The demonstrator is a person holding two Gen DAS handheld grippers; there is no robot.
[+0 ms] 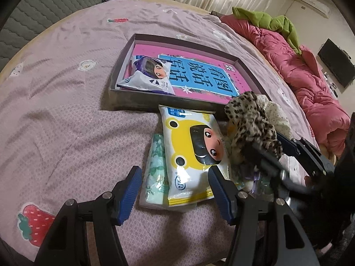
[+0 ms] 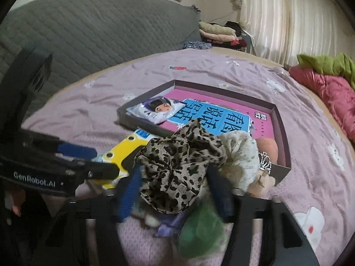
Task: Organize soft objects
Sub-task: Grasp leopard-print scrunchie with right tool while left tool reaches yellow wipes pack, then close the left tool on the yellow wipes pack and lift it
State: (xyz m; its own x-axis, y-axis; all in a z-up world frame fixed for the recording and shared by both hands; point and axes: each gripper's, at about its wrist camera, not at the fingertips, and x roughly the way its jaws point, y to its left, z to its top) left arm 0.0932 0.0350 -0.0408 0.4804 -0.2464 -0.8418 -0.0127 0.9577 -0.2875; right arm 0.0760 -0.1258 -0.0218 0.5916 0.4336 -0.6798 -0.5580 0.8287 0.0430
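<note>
The step in hand looks like the pick-up of the leopard-print scrunchie (image 2: 177, 168): the right gripper (image 2: 175, 190) has its two blue-padded jaws on either side of the bunched cloth and appears to pinch it, though the blur at the pads leaves the firmness of the hold uncertain. Just beyond those jaws and to their right lie a cream scrunchie (image 2: 239, 153) and a small silvery tiara-like piece (image 2: 265, 160), touching the near wall of the shallow box (image 2: 283, 124).

The left gripper (image 1: 175, 190) hangs with its jaws spread and nothing between the pads. Straight ahead of them lies the yellow bear tissue pack (image 1: 195, 150), overlapping a pale green tissue pack (image 1: 155, 166) on its left side; the near ends of both reach into the gap between the jaws.

The box sits farther ahead of both grippers on the pink quilt (image 1: 66, 110). Inside it a pink-and-blue book (image 1: 199, 71) covers the floor, and a white-and-purple tissue pack (image 1: 148, 75) rests on the book's left end. An orange round thing shows at the box's right corner in the right wrist view.

Next, the scrunchie wants lifting clear of the cream one and carrying over the near wall; the left jaws would need to close on the yellow pack.
</note>
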